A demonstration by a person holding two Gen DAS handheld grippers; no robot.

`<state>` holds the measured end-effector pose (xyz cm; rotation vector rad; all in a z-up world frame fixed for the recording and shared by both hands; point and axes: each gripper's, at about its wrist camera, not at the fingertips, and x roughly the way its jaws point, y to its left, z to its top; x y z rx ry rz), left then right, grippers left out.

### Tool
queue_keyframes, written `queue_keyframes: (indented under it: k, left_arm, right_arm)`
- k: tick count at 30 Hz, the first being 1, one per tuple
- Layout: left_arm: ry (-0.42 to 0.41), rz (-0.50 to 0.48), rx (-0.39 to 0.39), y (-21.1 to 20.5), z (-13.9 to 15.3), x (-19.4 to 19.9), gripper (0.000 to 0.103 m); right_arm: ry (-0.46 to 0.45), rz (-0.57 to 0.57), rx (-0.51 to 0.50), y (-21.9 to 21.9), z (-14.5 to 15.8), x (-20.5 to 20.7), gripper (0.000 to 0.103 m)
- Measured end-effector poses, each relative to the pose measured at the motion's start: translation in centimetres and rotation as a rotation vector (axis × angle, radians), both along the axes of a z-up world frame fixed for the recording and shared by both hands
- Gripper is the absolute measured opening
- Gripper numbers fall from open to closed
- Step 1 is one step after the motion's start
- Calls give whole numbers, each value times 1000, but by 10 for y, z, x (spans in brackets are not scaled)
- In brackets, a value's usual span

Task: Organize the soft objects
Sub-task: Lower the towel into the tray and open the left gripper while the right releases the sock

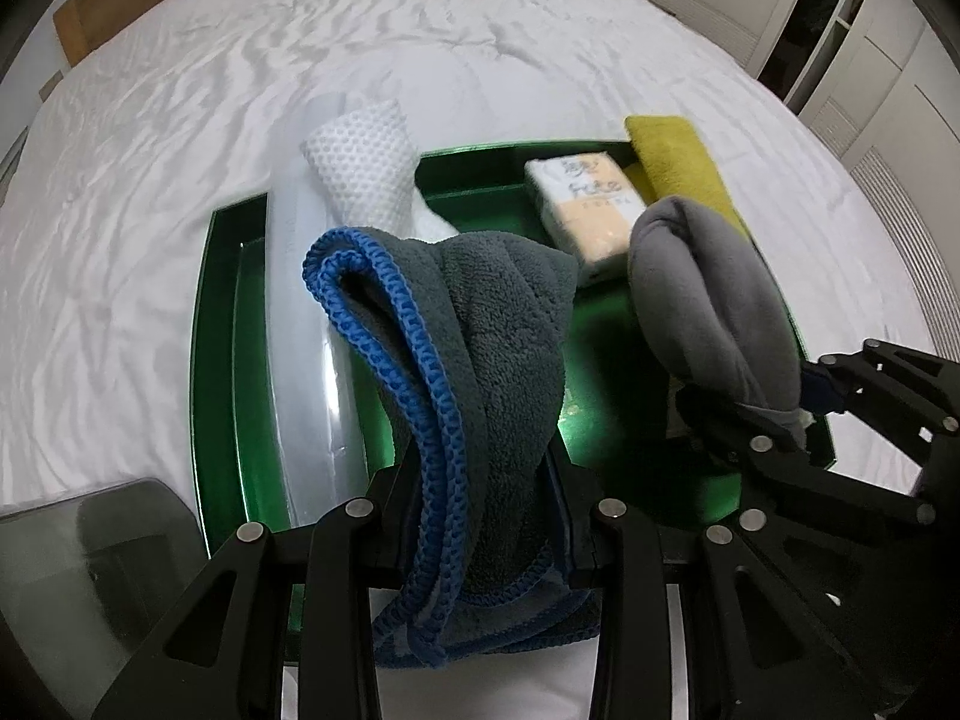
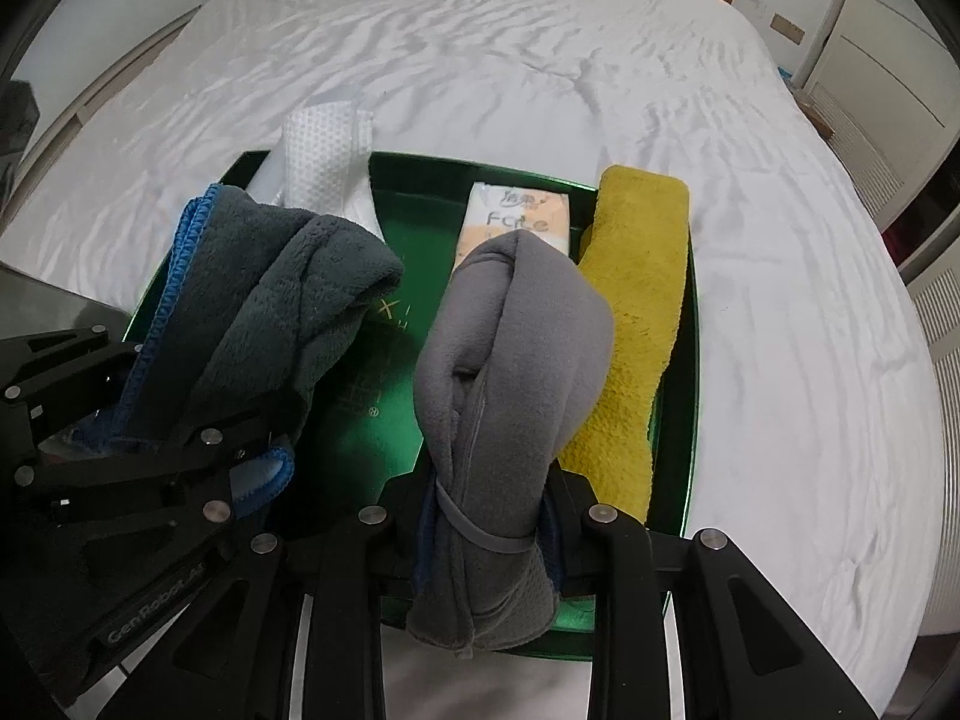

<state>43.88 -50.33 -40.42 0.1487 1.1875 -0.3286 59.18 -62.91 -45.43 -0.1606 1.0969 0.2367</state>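
The left gripper [image 1: 489,516] is pinching the blue-edged dark towel [image 1: 480,330], dangling over the green tray's [image 1: 219,324] left half; the right gripper [image 2: 489,516] is clamping the grey cloth [image 2: 510,336], just left of the yellow towel [image 2: 636,300].

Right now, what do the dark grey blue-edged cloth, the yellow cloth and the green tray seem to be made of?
The dark grey blue-edged cloth looks like plush microfibre: deep matte pile, stitched blue hem. The yellow cloth looks like terry or microfibre: nubby, dull. The green tray seems hard glossy plastic or lacquered metal: it reflects light, but which one cannot be told.
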Motion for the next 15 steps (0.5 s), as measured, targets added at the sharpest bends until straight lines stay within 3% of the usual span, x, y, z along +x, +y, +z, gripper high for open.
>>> queue_keyframes:
  k: [15]
  left_arm:
    - [34, 9, 21, -9, -5, 5, 32]
  right_arm:
    - [56, 51, -61, 13, -6, 10, 34]
